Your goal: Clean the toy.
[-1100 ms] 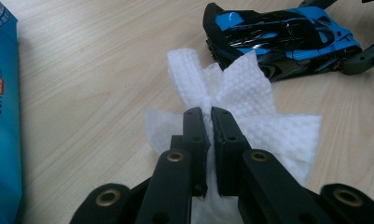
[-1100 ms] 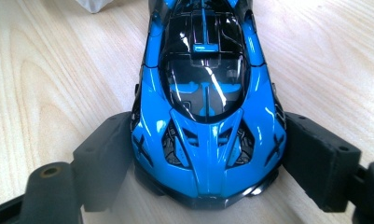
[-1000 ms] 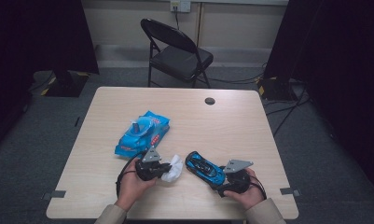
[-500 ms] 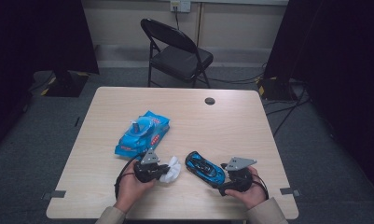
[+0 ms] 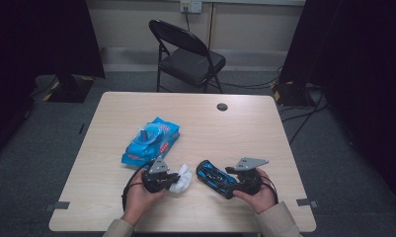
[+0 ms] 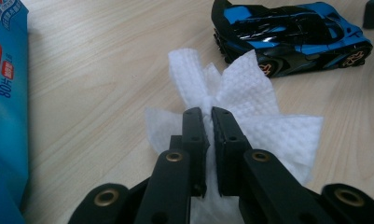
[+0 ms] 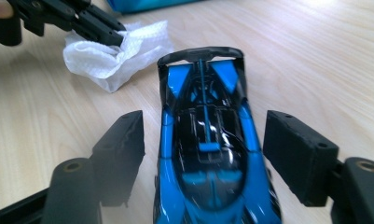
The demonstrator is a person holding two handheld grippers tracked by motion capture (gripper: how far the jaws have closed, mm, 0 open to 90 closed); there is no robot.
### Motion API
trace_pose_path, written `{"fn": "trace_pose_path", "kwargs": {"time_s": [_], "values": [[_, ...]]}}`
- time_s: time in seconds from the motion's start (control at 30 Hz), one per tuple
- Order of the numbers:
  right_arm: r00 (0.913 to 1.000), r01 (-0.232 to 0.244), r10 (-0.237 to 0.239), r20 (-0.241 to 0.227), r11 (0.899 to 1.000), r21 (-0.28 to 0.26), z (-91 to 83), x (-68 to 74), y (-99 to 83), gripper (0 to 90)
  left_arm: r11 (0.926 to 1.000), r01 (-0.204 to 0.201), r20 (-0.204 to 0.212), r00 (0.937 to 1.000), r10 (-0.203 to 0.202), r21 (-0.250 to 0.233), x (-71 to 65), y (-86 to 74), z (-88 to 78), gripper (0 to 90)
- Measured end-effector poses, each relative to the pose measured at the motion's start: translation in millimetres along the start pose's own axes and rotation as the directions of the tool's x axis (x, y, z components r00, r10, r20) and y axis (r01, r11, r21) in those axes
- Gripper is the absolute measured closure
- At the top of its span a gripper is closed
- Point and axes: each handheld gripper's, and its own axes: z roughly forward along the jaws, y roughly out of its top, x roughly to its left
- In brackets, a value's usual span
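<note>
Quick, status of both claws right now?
Left claw: shut on the white wipe.
Right claw: open, jaws either side of the blue toy car, not clamped.

A blue and black toy car (image 5: pixel 216 178) stands on its wheels near the desk's (image 5: pixel 245 123) six-o'clock edge, spoiler toward ten o'clock. A crumpled white wipe (image 5: pixel 180 178) lies just at its nine o'clock. A blue wipe pack (image 5: pixel 150 140) lies flat toward eleven o'clock.
</note>
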Motion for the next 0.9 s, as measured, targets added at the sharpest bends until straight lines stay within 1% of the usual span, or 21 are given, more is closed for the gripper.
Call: {"fn": "trace_pose_path", "kwargs": {"time_s": [0.03, 0.07, 0.1, 0.17, 0.2, 0.33, 0.37, 0.4, 0.47, 0.5, 0.53, 0.57, 0.67, 0.7, 0.73, 0.77, 0.9], "values": [[1.0, 0.002, -0.002, 0.001, 1.0, 0.017, 6.2, 2.0, 2.5, 29.7, 1.0, -0.002, 0.0, 1.0, 0.002, 0.001, -0.3, 0.4, 0.5, 84.7], [1.0, 0.002, -0.002, 0.001, 1.0, 0.017, 6.2, 2.0, 2.5, 29.7, 1.0, 0.001, 0.004, 1.0, -0.001, -0.002, -1.0, 0.8, 1.5, 84.7], [0.9999, 0.003, -0.003, 0.014, 1.0, 0.024, 10.8, 2.3, 5.4, 34.3, 1.0, 0.002, 0.003, 1.0, -0.002, -0.008, -2.5, 2.0, 3.1, 84.6], [0.9998, 0.01, -0.01, 0.017, 1.0, 0.03, 12.2, 1.9, 6.9, 34.7, 0.9999, 0.001, 0.005, 1.0, -0.001, -0.012, -2.9, 2.6, 4.0, 84.5], [0.9993, 0.021, -0.022, 0.031, 1.0, 0.018, 14.1, 1.2, 9.3, 37.3, 0.9999, 0.001, 0.006, 1.0, -0.001, -0.013, -3.2, 3.1, 4.9, 84.5], [0.9996, 0.024, -0.024, 0.014, 0.999, 0.023, 17.5, -0.8, 11.1, 39.9, 0.9999, 0.006, 0.0, 1.0, -0.006, -0.016, -3.4, 5.5, 8.6, 84.5], [0.9994, 0.029, -0.029, 0.016, 0.999, 0.025, 18.9, -0.8, 11.1, 40.2, 0.9996, 0.015, -0.003, 0.9999, -0.015, -0.022, -4.2, 6.0, 9.8, 84.5], [0.9991, 0.032, -0.033, 0.025, 0.999, 0.034, 20.1, -1.0, 11.1, 40.6, 0.9997, 0.017, -0.001, 0.9998, -0.017, -0.019, -4.6, 6.9, 11.4, 84.5], [0.9993, 0.034, -0.035, 0.017, 0.999, 0.038, 22.2, -1.7, 9.5, 41.2, 0.9997, 0.019, -0.011, 0.9998, -0.019, -0.018, -6.6, 8.3, 15.5, 84.5], [0.9986, 0.051, -0.052, 0.014, 0.997, 0.051, 23.3, -1.2, 8.5, 41.3, 0.9997, 0.018, -0.027, 0.9995, -0.018, -0.016, -8.5, 9.8, 19.8, 84.5], [0.9986, 0.051, -0.052, 0.014, 0.997, 0.051, 23.3, -1.2, 8.5, 41.3, 0.9997, 0.018, -0.027, 0.9995, -0.018, -0.016, -8.5, 9.8, 19.8, 84.5], [0.9972, 0.066, -0.068, 0.029, 0.996, 0.066, 26.0, -0.6, 6.8, 41.3, 0.9998, 0.017, -0.033, 0.9993, -0.018, -0.014, -9.8, 10.5, 21.8, 84.5], [0.9971, 0.07, -0.071, 0.025, 0.996, 0.056, 27.1, -0.4, 6.0, 42.9, 0.9999, 0.007, -0.03, 0.9995, -0.006, 0.008, -15.2, 10.9, 29.3, 84.4], [0.9957, 0.086, -0.088, 0.028, 0.995, 0.058, 27.3, 0.8, 7.0, 43.7, 0.9999, 0.003, -0.034, 0.9994, -0.003, 0.015, -18.4, 11.0, 33.0, 83.9], [0.9957, 0.086, -0.088, 0.028, 0.995, 0.058, 27.3, 0.8, 7.0, 43.7, 0.9999, 0.003, -0.034, 0.9994, -0.003, 0.015, -18.4, 11.0, 33.0, 83.8], [0.9937, 0.102, -0.104, 0.043, 0.993, 0.055, 27.8, 2.9, 6.8, 43.7, 0.9999, 0.007, -0.036, 0.9993, -0.007, 0.012, -19.3, 11.6, 34.3, 83.7], [0.9931, 0.105, -0.108, 0.047, 0.993, 0.056, 28.1, 3.9, 6.9, 44.0, 0.9996, 0.013, -0.034, 0.9994, -0.012, 0.024, -24.2, 14.4, 38.9, 82.3]]}}
